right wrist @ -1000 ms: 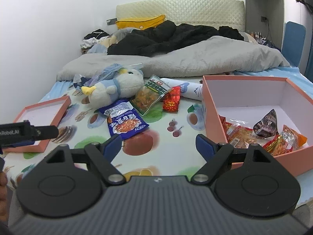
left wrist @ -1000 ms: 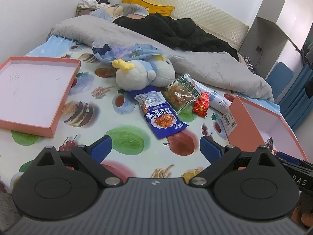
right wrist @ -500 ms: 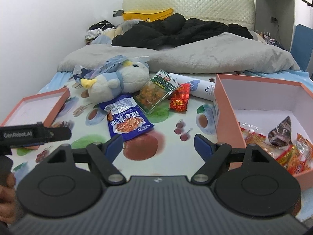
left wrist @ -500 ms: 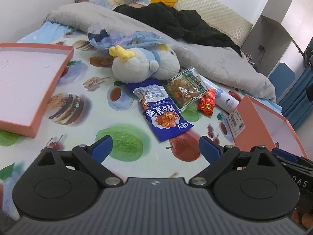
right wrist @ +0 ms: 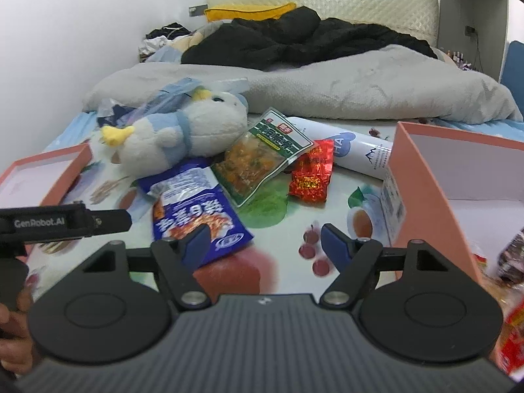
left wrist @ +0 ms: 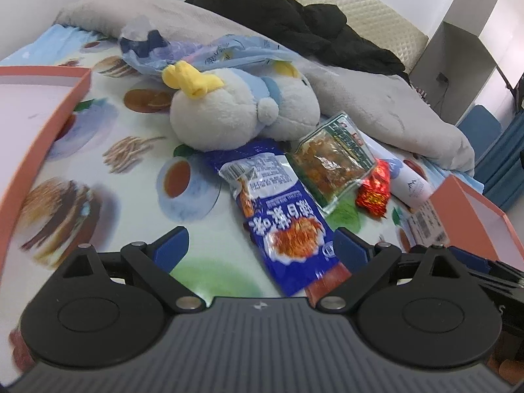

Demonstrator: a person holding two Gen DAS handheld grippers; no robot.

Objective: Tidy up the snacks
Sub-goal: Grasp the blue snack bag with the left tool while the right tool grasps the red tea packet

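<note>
Approach step: blue snack packet [right wrist: 193, 209] at 12 o'clock is neared; right gripper [right wrist: 263, 239] jaws closing, empty; left gripper [left wrist: 260, 245] jaws wide, empty. Straddling is needed next.

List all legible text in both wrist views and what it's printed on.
"GenRobot.AI": on the left gripper's black side bar.
"HA": partial blue letters on the white bottle.
Blue snack packet: large white Chinese characters, too blurred to read.
Green-labelled packet, red packet, and the white sticker on the pink box: print too small to read.

blue snack packet [left wrist: 288, 226] | red snack packet [right wrist: 311, 173] | fruit-print bedsheet [left wrist: 137, 177]
</note>
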